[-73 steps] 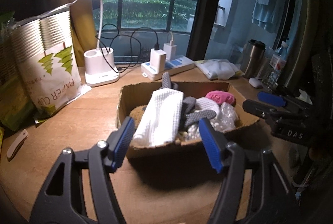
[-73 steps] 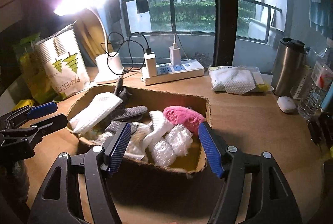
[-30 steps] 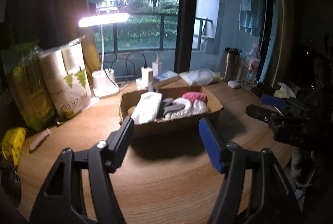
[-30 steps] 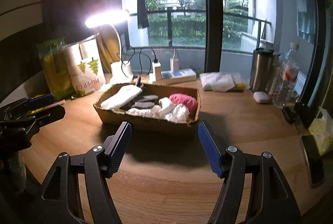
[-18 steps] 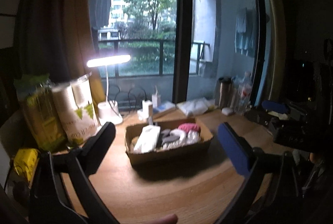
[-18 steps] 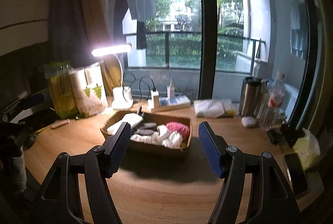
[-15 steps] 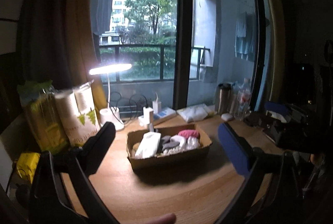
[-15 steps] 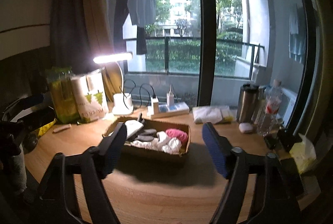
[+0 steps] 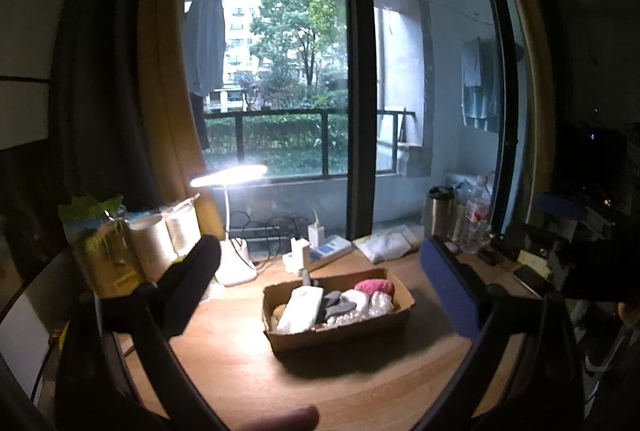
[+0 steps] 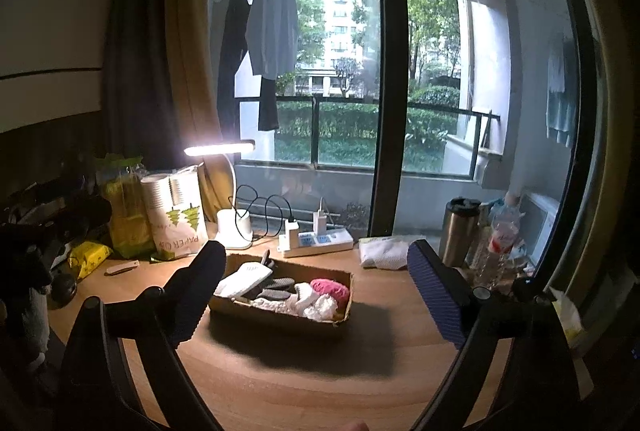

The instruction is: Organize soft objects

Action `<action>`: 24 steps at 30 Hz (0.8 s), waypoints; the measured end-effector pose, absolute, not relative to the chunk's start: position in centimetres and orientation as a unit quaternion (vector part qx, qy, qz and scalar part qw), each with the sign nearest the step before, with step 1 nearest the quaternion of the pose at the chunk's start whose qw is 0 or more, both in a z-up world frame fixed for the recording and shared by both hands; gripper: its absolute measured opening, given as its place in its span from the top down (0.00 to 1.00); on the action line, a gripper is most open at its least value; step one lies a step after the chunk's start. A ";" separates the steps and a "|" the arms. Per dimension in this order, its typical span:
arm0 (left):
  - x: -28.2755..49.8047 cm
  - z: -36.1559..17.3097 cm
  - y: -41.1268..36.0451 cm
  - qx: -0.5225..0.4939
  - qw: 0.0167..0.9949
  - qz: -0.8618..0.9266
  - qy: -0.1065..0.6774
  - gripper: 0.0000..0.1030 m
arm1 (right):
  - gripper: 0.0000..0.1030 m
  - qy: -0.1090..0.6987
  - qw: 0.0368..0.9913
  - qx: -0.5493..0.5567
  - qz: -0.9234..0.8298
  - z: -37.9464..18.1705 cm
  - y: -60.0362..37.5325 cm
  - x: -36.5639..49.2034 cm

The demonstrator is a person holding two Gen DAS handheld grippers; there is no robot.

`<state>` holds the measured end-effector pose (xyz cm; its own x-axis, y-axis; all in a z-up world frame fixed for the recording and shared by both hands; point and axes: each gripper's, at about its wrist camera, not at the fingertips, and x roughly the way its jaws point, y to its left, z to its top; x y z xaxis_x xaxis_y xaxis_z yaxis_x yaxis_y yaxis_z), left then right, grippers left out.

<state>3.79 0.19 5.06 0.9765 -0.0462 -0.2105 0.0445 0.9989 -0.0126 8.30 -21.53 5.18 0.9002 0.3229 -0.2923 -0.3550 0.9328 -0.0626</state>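
Note:
A shallow cardboard box (image 9: 340, 331) sits on the wooden table (image 9: 240, 371); it also shows in the right wrist view (image 10: 280, 313). It holds soft items: a white towel (image 9: 300, 309), grey socks (image 9: 338, 305), white socks (image 9: 374, 305) and a pink fluffy piece (image 9: 374, 286). My left gripper (image 9: 320, 287) is wide open and empty, held well back from and above the box. My right gripper (image 10: 314, 291) is wide open and empty, also far back from the box.
A lit desk lamp (image 9: 236, 227), a paper-cup bag (image 10: 176, 215), a green packet (image 10: 124, 207), a power strip with chargers (image 10: 316, 241), a white packet (image 10: 380, 251), a steel flask (image 10: 460, 231) and bottles (image 10: 500, 243) line the table's far side.
Both grippers have pulled far back and up from the box and opened wider. The box and its contents have not moved.

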 end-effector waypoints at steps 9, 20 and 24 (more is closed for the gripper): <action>2.4 7.0 -0.1 0.000 0.997 -0.031 0.072 0.02 | 0.09 0.114 0.978 -0.061 0.166 6.8 -21.8 7.4; 2.5 7.4 0.4 -0.008 0.997 -0.025 0.066 0.02 | 0.09 0.102 0.981 -0.054 0.156 6.9 -22.1 7.3; 2.4 7.4 0.2 -0.005 0.998 -0.024 0.065 0.02 | 0.09 0.103 0.981 -0.056 0.156 6.9 -21.9 7.2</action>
<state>2.39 0.20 7.36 0.9904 -0.0494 -0.1290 0.0482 0.9988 -0.0126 7.24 -21.86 6.92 0.9301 0.2944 -0.2196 -0.3176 0.9450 -0.0784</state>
